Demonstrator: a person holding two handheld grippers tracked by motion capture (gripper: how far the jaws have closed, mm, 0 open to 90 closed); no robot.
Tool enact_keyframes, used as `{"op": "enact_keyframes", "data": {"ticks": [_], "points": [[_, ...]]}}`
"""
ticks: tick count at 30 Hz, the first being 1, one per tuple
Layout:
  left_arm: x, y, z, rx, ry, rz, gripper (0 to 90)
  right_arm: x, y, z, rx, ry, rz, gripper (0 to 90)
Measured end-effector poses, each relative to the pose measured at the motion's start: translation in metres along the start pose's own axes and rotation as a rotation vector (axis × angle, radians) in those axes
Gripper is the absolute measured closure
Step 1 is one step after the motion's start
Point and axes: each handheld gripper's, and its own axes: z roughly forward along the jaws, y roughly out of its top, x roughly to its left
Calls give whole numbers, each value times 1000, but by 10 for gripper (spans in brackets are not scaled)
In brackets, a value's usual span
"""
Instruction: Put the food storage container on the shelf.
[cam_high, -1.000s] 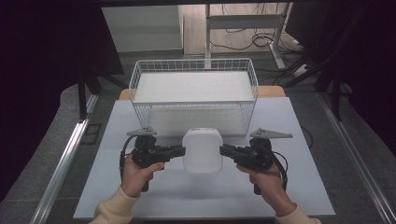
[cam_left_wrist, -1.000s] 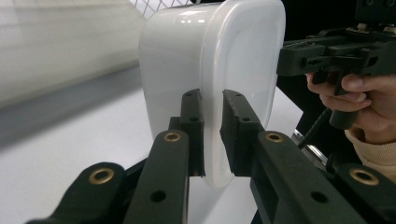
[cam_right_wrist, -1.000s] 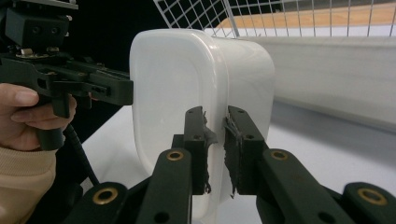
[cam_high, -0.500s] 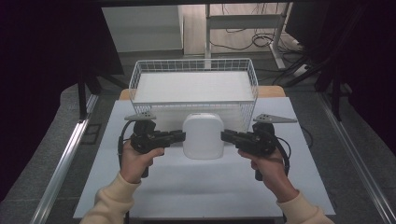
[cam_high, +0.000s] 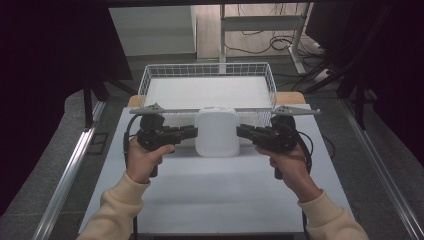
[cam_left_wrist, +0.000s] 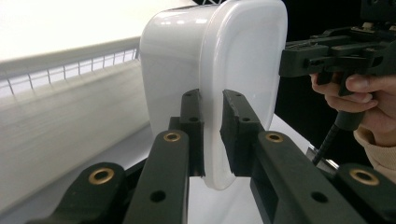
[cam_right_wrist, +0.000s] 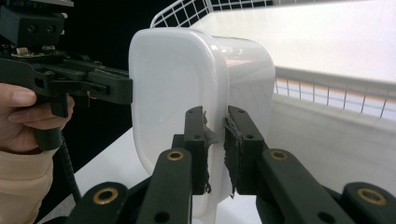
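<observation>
A white plastic tub (cam_high: 216, 132) with rounded corners hangs between my two grippers, just in front of the white wire basket (cam_high: 207, 67). My left gripper (cam_high: 194, 132) is shut on the tub's left rim, and my right gripper (cam_high: 240, 131) is shut on its right rim. In the left gripper view the jaws (cam_left_wrist: 211, 100) pinch the thin rim of the tub (cam_left_wrist: 219, 56), with the right gripper (cam_left_wrist: 299, 56) at the far side. The right gripper view has its jaws (cam_right_wrist: 215, 114) clamped on the rim of the tub (cam_right_wrist: 177, 84), opposite the left gripper (cam_right_wrist: 123, 91).
The wire basket (cam_left_wrist: 93, 58) has a white liner and stands at the far edge of the white table (cam_high: 215, 195). Its near wall is close behind the tub. Dark floor, metal rails and cables surround the table.
Both grippers have carried the tub away from the person and upward, toward the basket's near wall. Both stay shut on its rim.
</observation>
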Motion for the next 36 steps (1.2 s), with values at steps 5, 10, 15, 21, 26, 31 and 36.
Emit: {"op": "enact_keyframes", "data": {"ticks": [5,10,15,21,26,31,36], "points": [[3,9,-3,-10,9,8,794,1,15,2,0,6,-16,795],[4,24,-8,-18,14,17,793,1,27,3,-5,15,-24,796],[6,42,-13,-27,13,33,790,4,45,2,-20,20,-43,798],[6,62,-16,-36,27,49,790,4,65,2,-23,10,-55,798],[11,77,-15,-28,21,58,790,0,83,3,-26,0,-65,798],[18,86,-13,-25,16,48,790,-6,93,9,-18,8,-55,799],[29,94,-8,-17,11,16,790,-13,101,15,0,15,-42,798]]}}
